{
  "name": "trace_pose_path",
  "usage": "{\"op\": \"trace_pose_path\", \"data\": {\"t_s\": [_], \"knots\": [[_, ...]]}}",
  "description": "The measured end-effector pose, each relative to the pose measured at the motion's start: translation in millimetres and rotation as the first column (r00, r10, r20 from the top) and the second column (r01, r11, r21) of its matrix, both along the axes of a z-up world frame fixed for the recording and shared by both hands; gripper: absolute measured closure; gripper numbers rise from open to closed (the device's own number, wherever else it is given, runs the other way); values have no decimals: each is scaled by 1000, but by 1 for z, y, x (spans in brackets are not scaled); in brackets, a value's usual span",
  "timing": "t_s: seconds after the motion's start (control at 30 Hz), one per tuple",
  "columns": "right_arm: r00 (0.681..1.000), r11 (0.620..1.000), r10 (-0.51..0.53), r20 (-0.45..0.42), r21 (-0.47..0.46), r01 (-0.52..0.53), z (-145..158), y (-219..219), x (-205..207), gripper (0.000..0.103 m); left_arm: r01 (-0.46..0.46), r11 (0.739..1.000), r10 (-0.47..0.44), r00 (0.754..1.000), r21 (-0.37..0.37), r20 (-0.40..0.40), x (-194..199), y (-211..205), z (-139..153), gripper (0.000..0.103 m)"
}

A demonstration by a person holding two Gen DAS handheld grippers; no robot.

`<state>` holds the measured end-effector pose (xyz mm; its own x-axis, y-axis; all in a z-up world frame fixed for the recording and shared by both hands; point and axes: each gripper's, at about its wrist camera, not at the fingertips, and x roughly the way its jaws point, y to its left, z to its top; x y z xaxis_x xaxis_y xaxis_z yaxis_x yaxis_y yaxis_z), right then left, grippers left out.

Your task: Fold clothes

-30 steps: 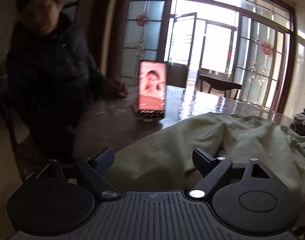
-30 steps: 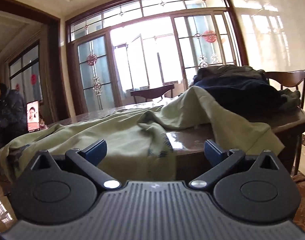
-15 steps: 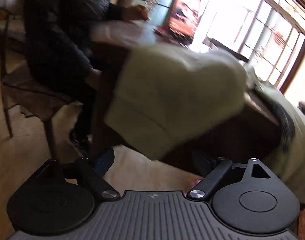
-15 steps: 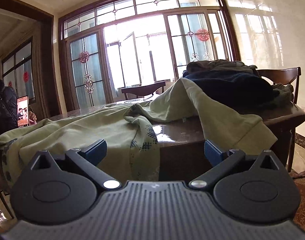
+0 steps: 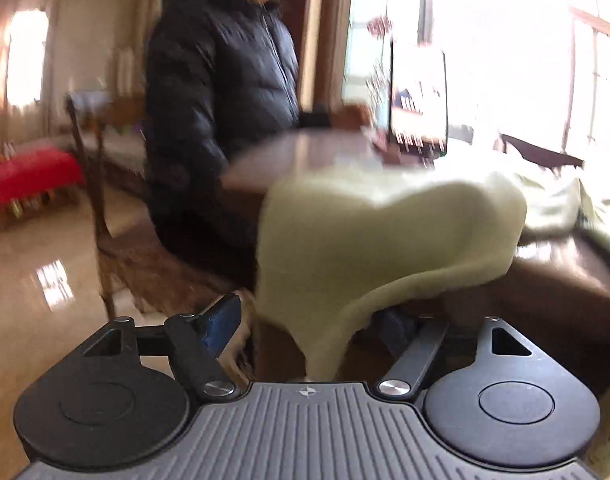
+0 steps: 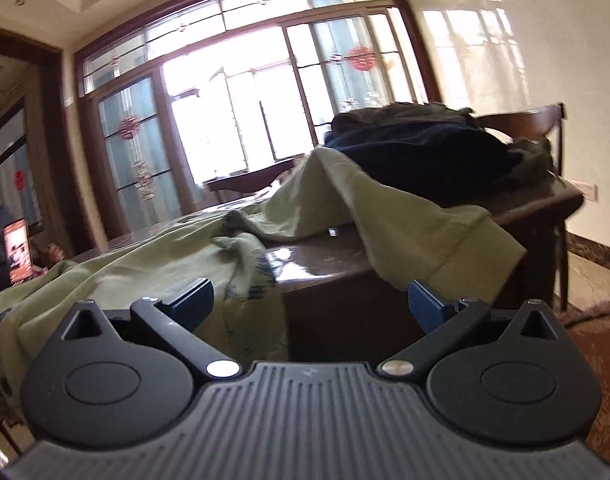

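A pale green garment (image 5: 377, 236) lies spread over a dark wooden table (image 5: 565, 284) and hangs over its near edge. In the left wrist view, which is blurred, its hanging end drops between the open fingers of my left gripper (image 5: 311, 324), hiding the right fingertip; the fingers are not closed on it. In the right wrist view the same garment (image 6: 153, 256) drapes over the table (image 6: 329, 256), with a sleeve or hem hanging at the right. My right gripper (image 6: 309, 300) is open and empty, low in front of the table edge.
A person in a dark puffer jacket (image 5: 217, 92) sits on a chair (image 5: 105, 240) at the table's left end by a propped phone (image 5: 417, 100). A pile of dark clothes (image 6: 425, 152) lies at the table's far right, near another chair (image 6: 533, 124). Large windows stand behind.
My left gripper swung down below the table edge, then rose and came close to the garment's hanging end, which now lies between its fingers. My right gripper tilted and shifted slightly; it stays open.
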<state>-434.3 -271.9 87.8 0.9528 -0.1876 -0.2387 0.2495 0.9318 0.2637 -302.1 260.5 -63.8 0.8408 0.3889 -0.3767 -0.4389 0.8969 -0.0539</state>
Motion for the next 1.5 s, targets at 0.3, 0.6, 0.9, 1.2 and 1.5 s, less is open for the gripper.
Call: {"op": "trace_pose_path", "data": {"t_s": [0.3, 0.6, 0.9, 1.2, 1.5], "knots": [[999, 994, -40, 1, 104, 40, -5, -13, -2, 1, -106, 994, 101, 984, 25, 147, 10, 29, 36, 20], [999, 991, -35, -5, 129, 36, -6, -13, -2, 1, 19, 998, -11, 990, -54, 143, 17, 22, 46, 9], [998, 992, -59, 17, 114, 57, -6, -25, -2, 1, 71, 981, -64, 997, -178, 45, 11, 24, 46, 4], [990, 991, -136, 44, 0, 136, -8, -49, -2, 1, 36, 970, -36, 999, -240, 8, -14, 39, 34, 4], [981, 898, -192, -2, -403, 175, -30, -28, 17, 1, 70, 971, -68, 998, -229, 18, -17, 27, 40, 4]]}}
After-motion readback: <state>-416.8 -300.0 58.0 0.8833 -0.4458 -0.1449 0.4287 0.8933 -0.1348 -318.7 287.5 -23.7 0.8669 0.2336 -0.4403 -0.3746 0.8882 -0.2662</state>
